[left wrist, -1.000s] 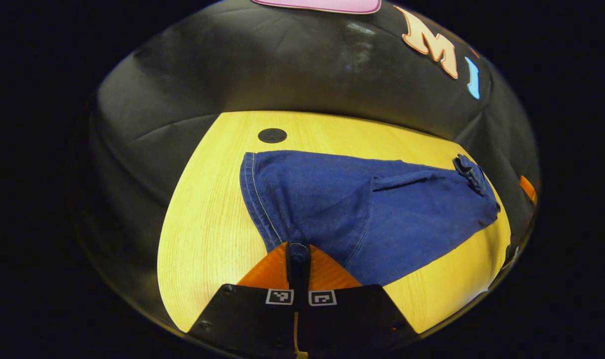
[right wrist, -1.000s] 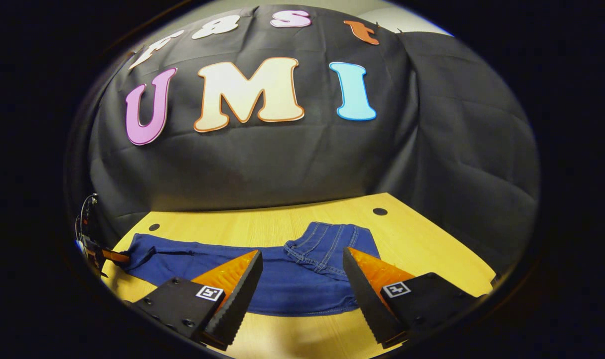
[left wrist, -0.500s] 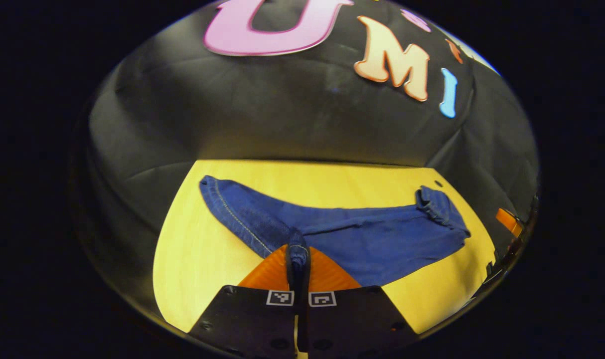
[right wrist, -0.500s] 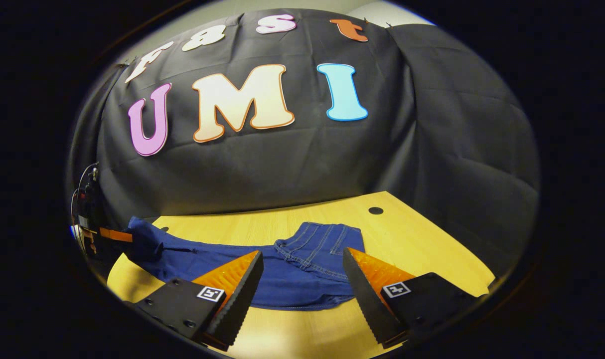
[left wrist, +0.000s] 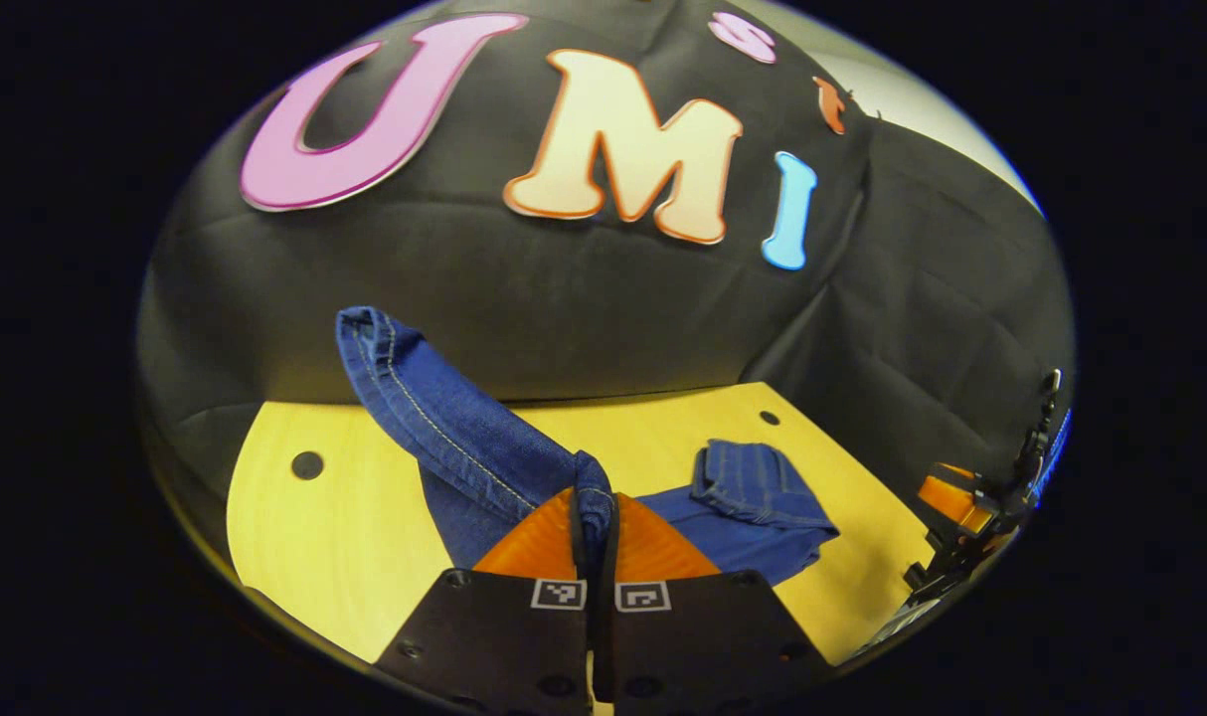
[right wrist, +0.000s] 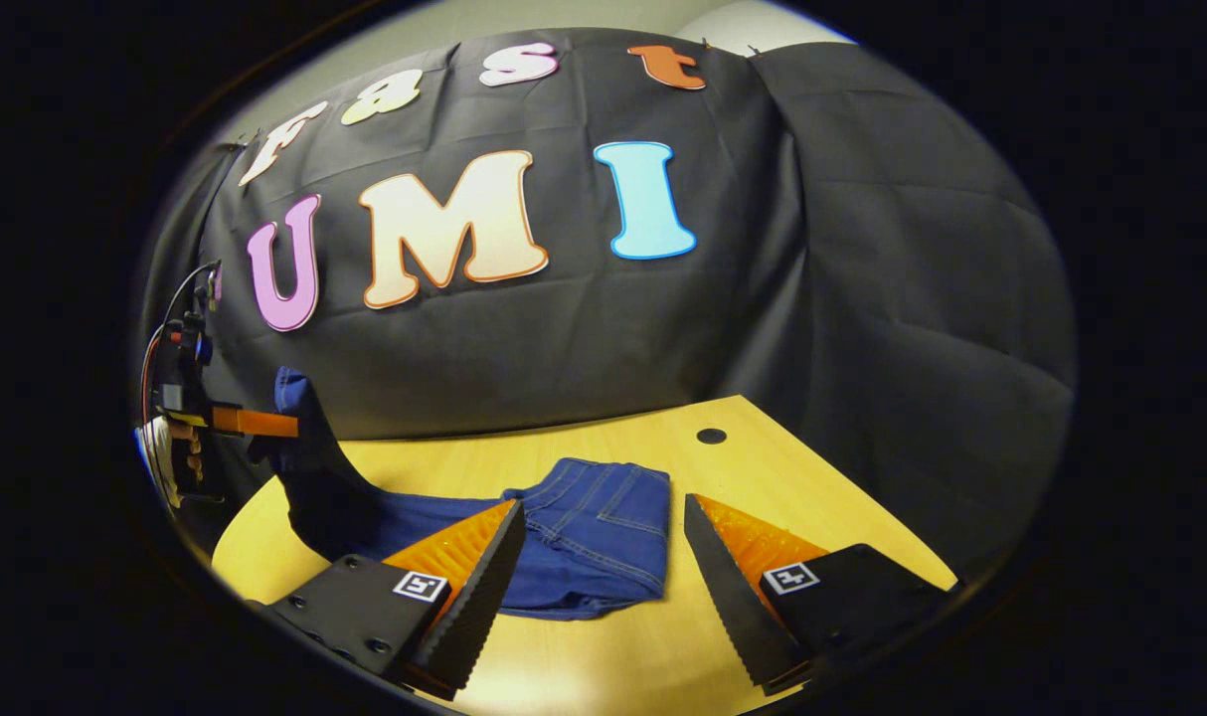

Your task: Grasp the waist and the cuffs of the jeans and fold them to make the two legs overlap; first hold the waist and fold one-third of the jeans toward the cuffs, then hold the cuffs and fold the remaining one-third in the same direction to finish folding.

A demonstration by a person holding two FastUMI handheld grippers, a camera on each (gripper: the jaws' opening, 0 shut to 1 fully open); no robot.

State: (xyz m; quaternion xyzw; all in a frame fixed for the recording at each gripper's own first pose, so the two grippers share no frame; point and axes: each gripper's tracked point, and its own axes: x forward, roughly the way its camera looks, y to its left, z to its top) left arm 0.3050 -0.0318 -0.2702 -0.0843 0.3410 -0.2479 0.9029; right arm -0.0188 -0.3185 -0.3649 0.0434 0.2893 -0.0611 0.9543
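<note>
The jeans [right wrist: 574,542] lie on the worktop [right wrist: 812,497]; the waist [right wrist: 603,517] is already folded over toward the cuffs. The cuffs [left wrist: 405,388] are held raised, pinched between the closed fingers of the left gripper [left wrist: 594,507]. The right gripper [right wrist: 603,587] hangs open, holding nothing. Judged remaining: laying the cuff third over.

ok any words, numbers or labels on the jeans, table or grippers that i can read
jeans: no readable text, only stitching shows.
table: none.
left hand-held gripper: two square coded markers, patterns rather than letters or numbers.
right hand-held gripper: one such marker on each finger, again no words.
</note>
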